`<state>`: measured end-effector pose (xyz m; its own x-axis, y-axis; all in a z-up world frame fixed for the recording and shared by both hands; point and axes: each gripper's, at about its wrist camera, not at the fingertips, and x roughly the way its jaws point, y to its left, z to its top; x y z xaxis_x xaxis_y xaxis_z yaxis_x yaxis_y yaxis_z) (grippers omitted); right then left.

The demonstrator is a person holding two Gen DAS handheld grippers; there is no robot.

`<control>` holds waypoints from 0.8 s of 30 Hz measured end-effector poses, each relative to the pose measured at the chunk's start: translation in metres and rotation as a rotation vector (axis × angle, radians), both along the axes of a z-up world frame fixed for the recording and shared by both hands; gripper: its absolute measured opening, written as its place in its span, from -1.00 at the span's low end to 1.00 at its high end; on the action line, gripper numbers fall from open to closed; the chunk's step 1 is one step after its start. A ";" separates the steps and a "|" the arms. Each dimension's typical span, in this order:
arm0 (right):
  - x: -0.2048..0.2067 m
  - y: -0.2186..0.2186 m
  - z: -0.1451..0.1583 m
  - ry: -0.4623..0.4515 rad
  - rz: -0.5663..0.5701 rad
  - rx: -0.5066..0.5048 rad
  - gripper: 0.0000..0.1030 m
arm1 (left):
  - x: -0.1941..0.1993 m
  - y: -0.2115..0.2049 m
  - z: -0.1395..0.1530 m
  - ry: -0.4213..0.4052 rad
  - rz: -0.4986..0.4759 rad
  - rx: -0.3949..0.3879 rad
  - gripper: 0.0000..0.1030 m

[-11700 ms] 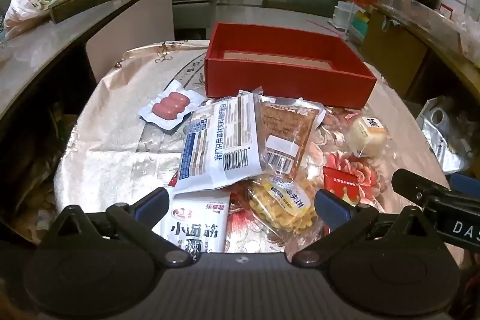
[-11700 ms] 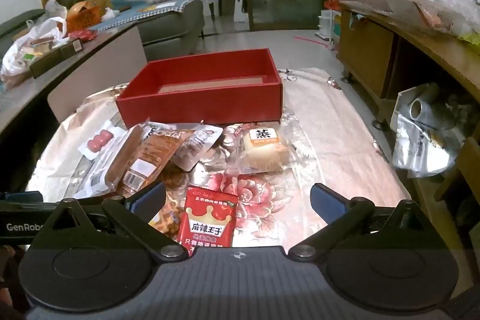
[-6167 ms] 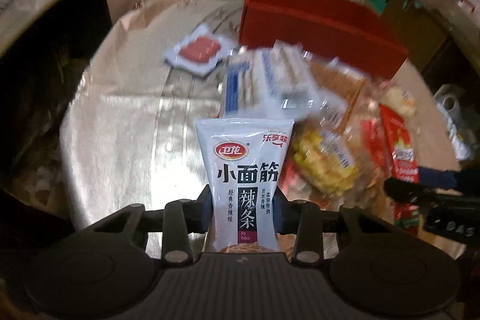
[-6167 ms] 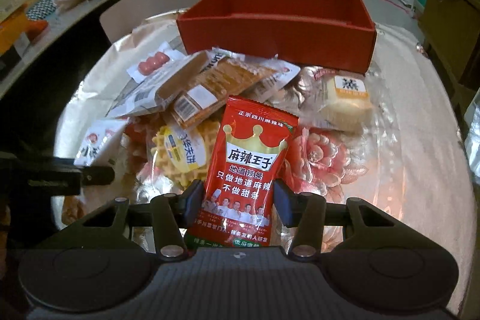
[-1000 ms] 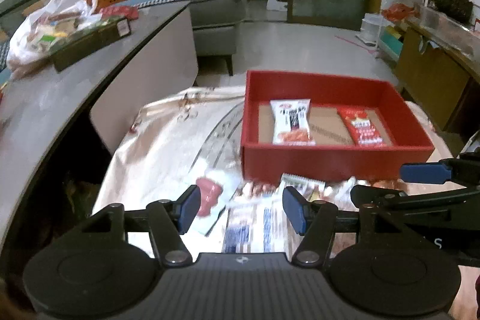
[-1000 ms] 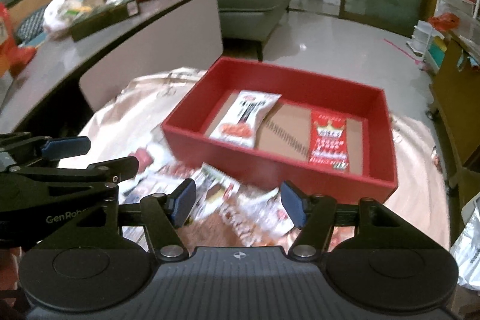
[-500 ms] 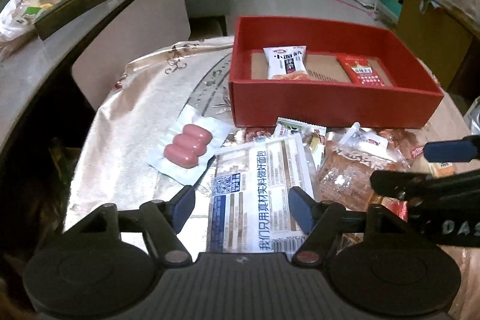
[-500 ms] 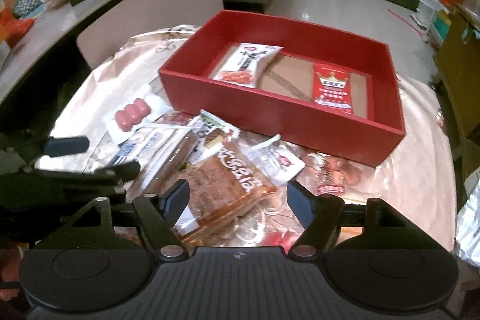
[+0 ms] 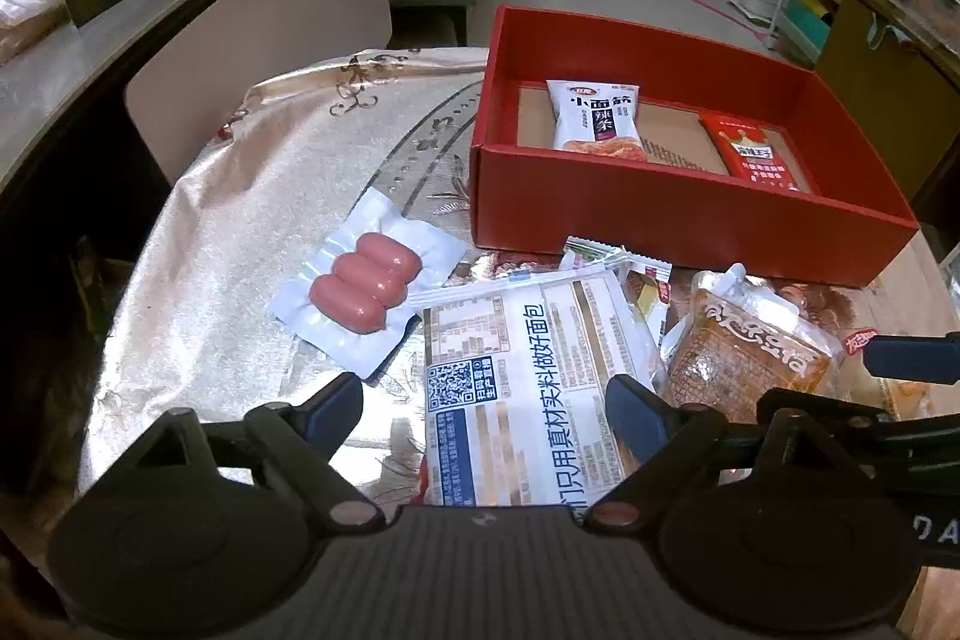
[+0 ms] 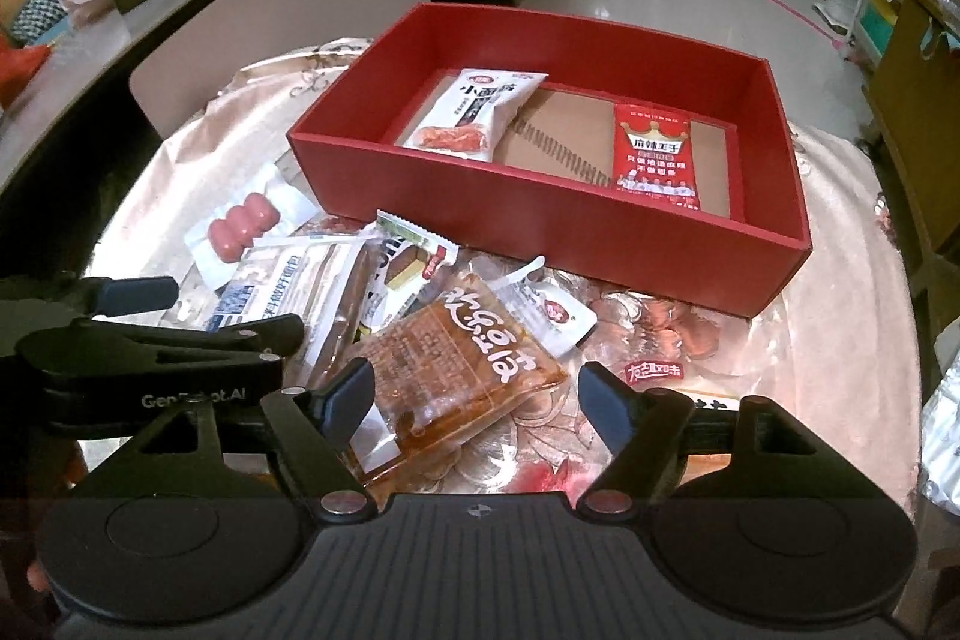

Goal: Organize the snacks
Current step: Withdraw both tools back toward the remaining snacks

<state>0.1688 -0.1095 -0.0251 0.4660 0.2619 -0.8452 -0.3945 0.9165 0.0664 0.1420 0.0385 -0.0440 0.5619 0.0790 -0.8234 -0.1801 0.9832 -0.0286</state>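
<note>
Left wrist view: the left gripper [image 9: 483, 415] has just spread its fingers, empty, over the white bread packet [image 9: 528, 388]; the right gripper [image 10: 477, 397] likewise over the brown snack [image 10: 468, 370]. Beyond, the red box [image 9: 678, 226] now holds two packets. Both tilt steeply down for next picks.

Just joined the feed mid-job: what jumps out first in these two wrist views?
The red box at the back of the table, holding just a white packet on its left and a red packet on its right. In front of it lies a jumble of unsorted snacks: a sausage pack, a big white bread pack and a brown packet. Both grippers, left and right, hover open and empty over that pile.
</note>
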 end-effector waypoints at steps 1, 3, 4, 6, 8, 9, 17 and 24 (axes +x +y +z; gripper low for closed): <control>0.000 0.000 -0.001 0.002 -0.001 -0.001 0.56 | 0.000 0.000 0.000 0.000 0.000 0.000 0.61; 0.001 0.001 -0.002 0.005 0.000 -0.003 0.57 | 0.000 0.001 0.000 0.001 -0.002 -0.005 0.60; 0.001 0.002 -0.002 0.006 0.001 -0.005 0.57 | 0.000 0.001 0.000 0.001 -0.006 -0.013 0.51; 0.002 0.001 -0.003 0.008 -0.002 -0.006 0.57 | -0.001 0.004 0.002 0.002 -0.018 -0.056 0.25; 0.002 -0.002 -0.003 0.008 -0.011 -0.007 0.57 | -0.003 0.007 0.004 0.010 -0.026 -0.104 -0.03; 0.003 -0.004 -0.003 0.009 -0.017 -0.007 0.57 | -0.004 0.008 0.005 0.015 -0.027 -0.121 -0.05; 0.006 -0.026 -0.003 0.028 -0.069 0.026 0.60 | -0.015 0.030 0.006 0.040 0.030 -0.214 -0.15; 0.012 -0.044 -0.005 0.085 -0.132 0.142 0.65 | 0.002 0.007 0.005 0.039 0.001 -0.215 0.36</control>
<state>0.1805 -0.1539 -0.0299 0.4325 0.3228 -0.8419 -0.2592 0.9388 0.2268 0.1439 0.0458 -0.0387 0.5295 -0.1002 -0.8424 -0.1856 0.9552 -0.2304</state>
